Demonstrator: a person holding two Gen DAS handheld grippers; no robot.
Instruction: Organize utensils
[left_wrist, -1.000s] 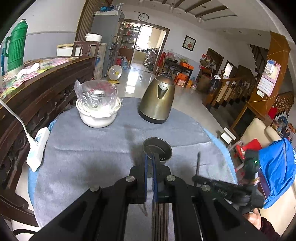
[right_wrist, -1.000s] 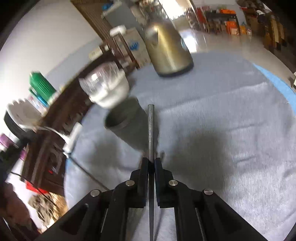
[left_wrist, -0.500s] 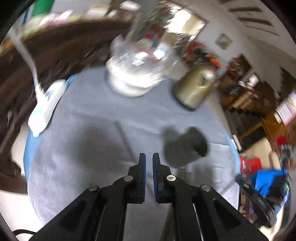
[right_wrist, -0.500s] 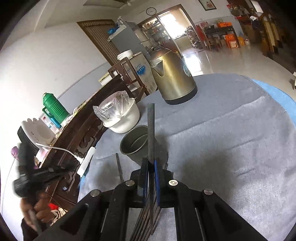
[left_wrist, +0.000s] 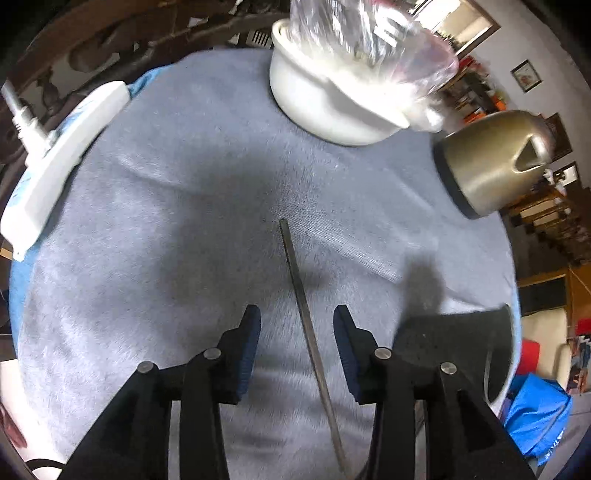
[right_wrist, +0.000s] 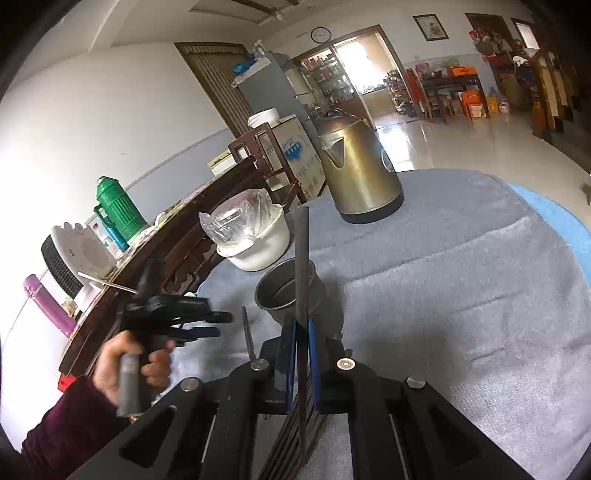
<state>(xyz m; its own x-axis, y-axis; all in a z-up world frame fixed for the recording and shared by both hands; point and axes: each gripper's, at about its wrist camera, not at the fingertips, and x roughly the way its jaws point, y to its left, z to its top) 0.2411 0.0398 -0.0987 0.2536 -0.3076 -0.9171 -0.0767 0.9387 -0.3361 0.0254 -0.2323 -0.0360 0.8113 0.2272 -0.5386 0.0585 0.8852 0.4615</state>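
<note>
The left gripper (left_wrist: 297, 332) is pointing steeply down at the grey cloth (left_wrist: 184, 206) on the round table, and its jaws have just been opening — they are standing apart with a dark chopstick (left_wrist: 306, 325) lying flat on the cloth between them, neither pad touching it. A dark metal cup (left_wrist: 476, 347) is standing just to the right of that gripper. Farther off, a white bowl (left_wrist: 325, 107) covered with clear plastic and a brass-coloured kettle (left_wrist: 487, 166) are sitting near the table's far edge, and a white power strip (left_wrist: 62, 158) is lying at the left rim.

The right gripper (right_wrist: 302, 350) is clamping a second chopstick (right_wrist: 302, 266) — its jaws are closed tight on the stick, which is rising upright in front of the cup (right_wrist: 288, 291). The person's left hand (right_wrist: 129, 362) is holding the other tool's handle.
</note>
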